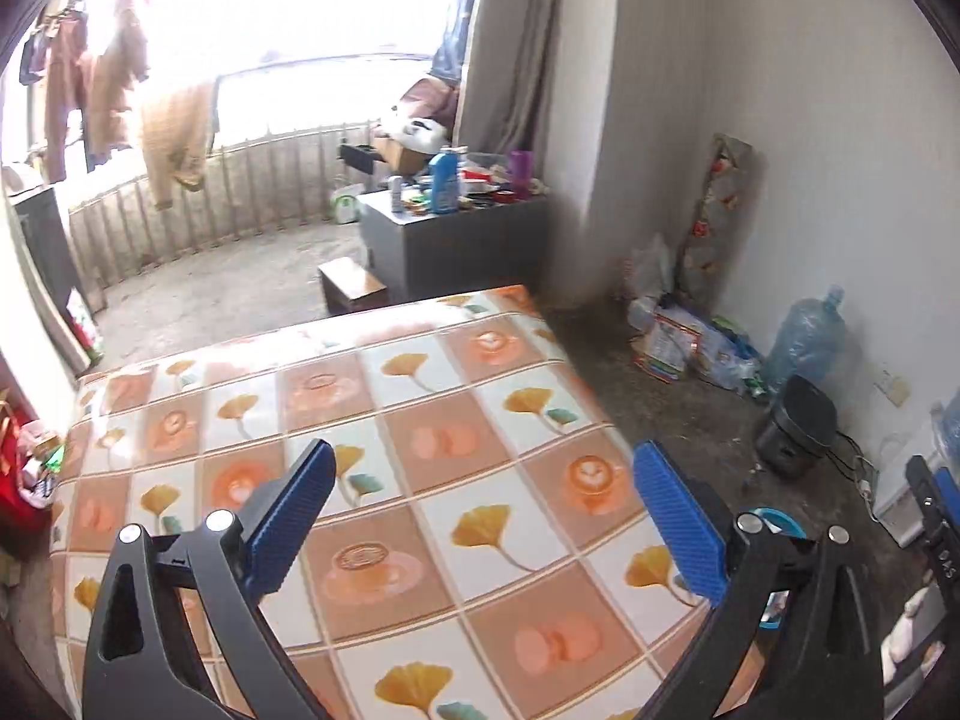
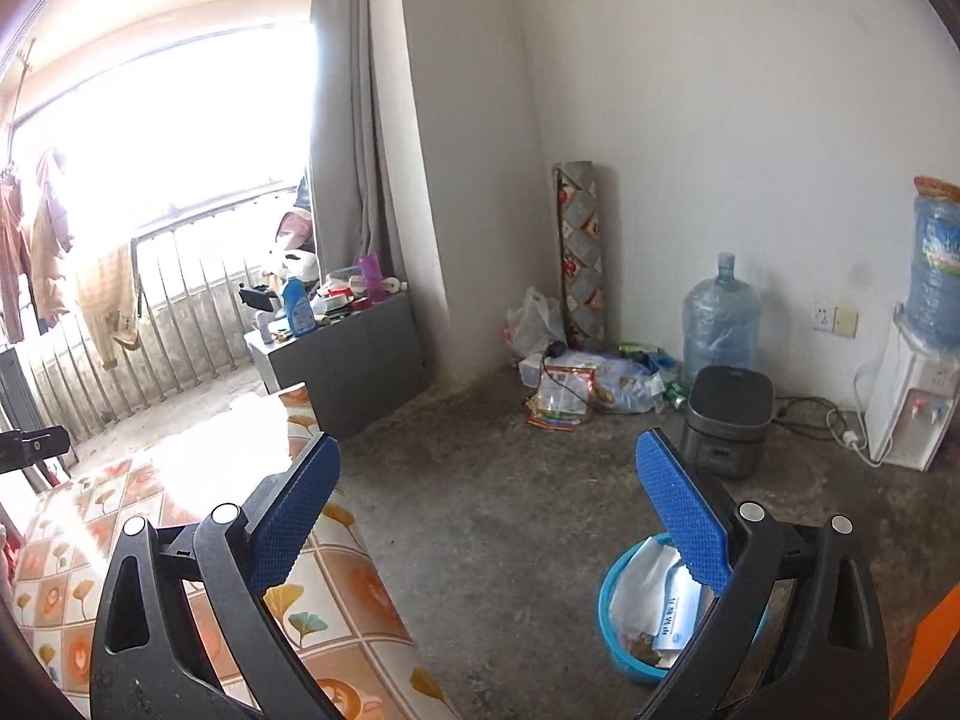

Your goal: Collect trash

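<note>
Trash [image 2: 651, 600] in basin [image 2: 618, 654] under right gripper [image 2: 486, 498]

bin: a round blue plastic basin [image 2: 618, 654], upright on the grey concrete floor, at about 5 o'clock in the right wrist view, just beside the table's edge; its far part is hidden behind a gripper finger.
contents: white crumpled paper and wrappers [image 2: 651, 591], one with blue print, piled inside up to the rim; small darker scraps lie at the bottom front.
left wrist view: only a sliver of the blue rim [image 1: 780, 521] shows, at 4 o'clock.
</note>
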Tool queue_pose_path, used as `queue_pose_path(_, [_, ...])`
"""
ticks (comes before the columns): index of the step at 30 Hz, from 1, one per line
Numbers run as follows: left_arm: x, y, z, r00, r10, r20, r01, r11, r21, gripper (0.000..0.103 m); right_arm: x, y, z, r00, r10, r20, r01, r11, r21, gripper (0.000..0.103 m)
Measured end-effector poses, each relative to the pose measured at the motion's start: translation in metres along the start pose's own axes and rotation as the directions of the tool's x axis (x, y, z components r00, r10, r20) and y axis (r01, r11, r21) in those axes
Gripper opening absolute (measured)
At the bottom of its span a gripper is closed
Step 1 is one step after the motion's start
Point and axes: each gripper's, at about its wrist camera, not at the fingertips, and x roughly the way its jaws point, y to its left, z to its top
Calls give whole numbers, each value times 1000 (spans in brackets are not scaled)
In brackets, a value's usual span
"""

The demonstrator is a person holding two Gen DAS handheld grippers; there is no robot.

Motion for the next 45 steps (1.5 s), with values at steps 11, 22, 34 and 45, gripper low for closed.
queue_pose_path(11, [-37,58,-84,994,109,-26,-110,993,-36,97,-37,73,-40,994,78,-81,-97,962,-254,95])
queue_pose_path(22, [-43,38,-95,998,40,-56,-36,997,74,97,-44,108,-53,976,100,-191,-144,962,-233,95])
queue_pose_path(34, [2,24,-121,970,53,-236,-51,999,15,97,-15,95,-89,936,-79,-343,-62,923,-380,95])
queue_pose_path(45, [7,7,-139,943,111,-313,-88,992,88,97,-20,45,-104,884,-174,-434,39,952,-303,95])
